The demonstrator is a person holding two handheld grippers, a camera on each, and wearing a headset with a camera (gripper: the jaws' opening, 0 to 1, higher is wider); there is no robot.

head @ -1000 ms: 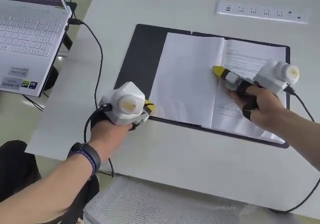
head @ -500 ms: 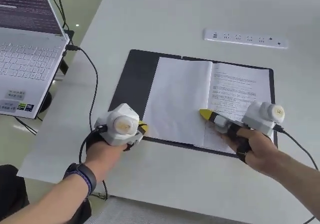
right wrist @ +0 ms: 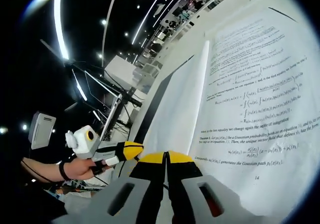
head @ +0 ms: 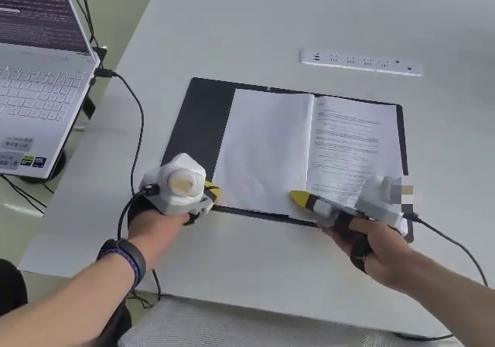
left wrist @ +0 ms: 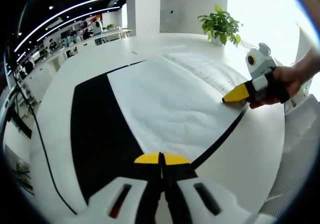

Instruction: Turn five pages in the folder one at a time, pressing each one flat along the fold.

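Note:
The black folder (head: 197,123) lies open on the white table. A blank turned page (head: 259,150) covers its left half, and a printed page (head: 352,142) lies on the right. My right gripper (head: 298,199) is shut and empty, its yellow tip on the fold near the folder's front edge. The right gripper view looks along that fold, with the printed page (right wrist: 260,94) to the right of it. My left gripper (head: 210,195) is shut and empty at the blank page's front left corner, over the black cover (left wrist: 100,134). In the left gripper view the right gripper (left wrist: 235,95) touches the page (left wrist: 170,104).
An open laptop (head: 39,76) stands at the far left, and its black cable (head: 139,123) runs past the folder's left side. A white power strip (head: 361,61) lies behind the folder. The table's front edge is close below both hands. A potted plant (left wrist: 220,24) stands far off.
My right gripper has slid along the fold from the middle of the page to the folder's front edge. The left gripper stayed at the front left corner. The head camera shifted.

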